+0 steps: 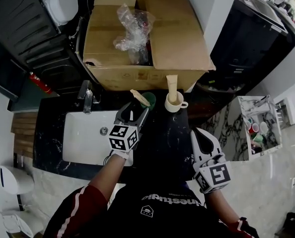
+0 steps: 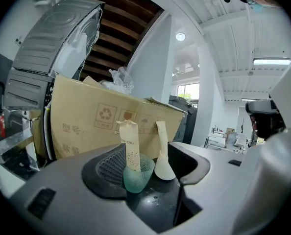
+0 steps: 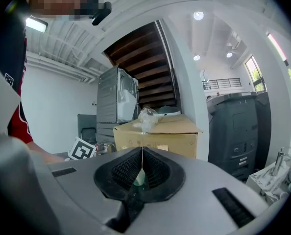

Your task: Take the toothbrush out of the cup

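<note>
The toothbrush in its cream paper sleeve stands in a small translucent green plastic cup at the back of the black marbled counter. It sits just in front of a brown cardboard box and beside a cream mug that holds a second sleeved brush. It leans a little to one side, with most of its length above the rim.

It is probably very light: a stiff, slender handle inside a loose wrapper that may crease or slip. The cup looks thin and light too, so a sideways tug could tip it or drag it along. The best hold seems to be on the sleeve well above the rim, pinched across the flat of the handle, followed by a straight lift.

The left hand-held gripper reaches forward past the corner of the white sink. It points almost level with a slight downward tilt. Its jaws are spread wide and empty, and the green cup and brush are framed just ahead of them, apparently untouched. The right hand-held gripper waits nearer the body on the right, also nearly level, with its pads pressed together on nothing.
</note>
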